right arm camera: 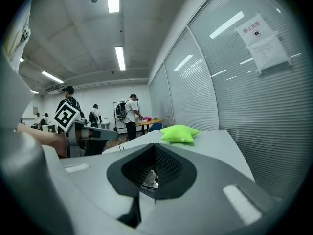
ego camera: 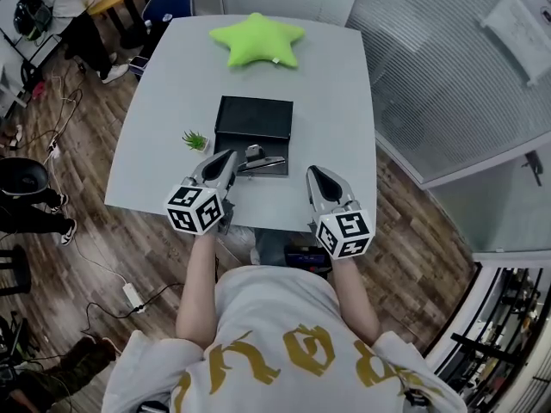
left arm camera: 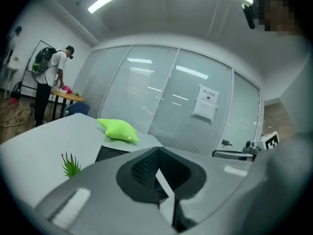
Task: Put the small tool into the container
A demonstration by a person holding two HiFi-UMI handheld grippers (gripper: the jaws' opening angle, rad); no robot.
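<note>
Both pairs of jaws are pressed together with nothing between them. The left gripper (ego camera: 228, 158) and right gripper (ego camera: 315, 174) sit over the near edge of the table (ego camera: 164, 101). Between them, the small tool (ego camera: 261, 160) lies against the near rim of the black container (ego camera: 254, 117), seemingly touching it.

A pale grey table (ego camera: 336, 101) stands on a wooden floor (ego camera: 86, 127). At its far end lies a bright green star-shaped cushion (ego camera: 258, 40). Near the middle sits a flat black container (ego camera: 254, 117). Just left of it stands a little green plant (ego camera: 195, 140). A small tool (ego camera: 261, 159) of metal lies at the container's near edge, whether on the container or the tabletop is unclear.
</note>
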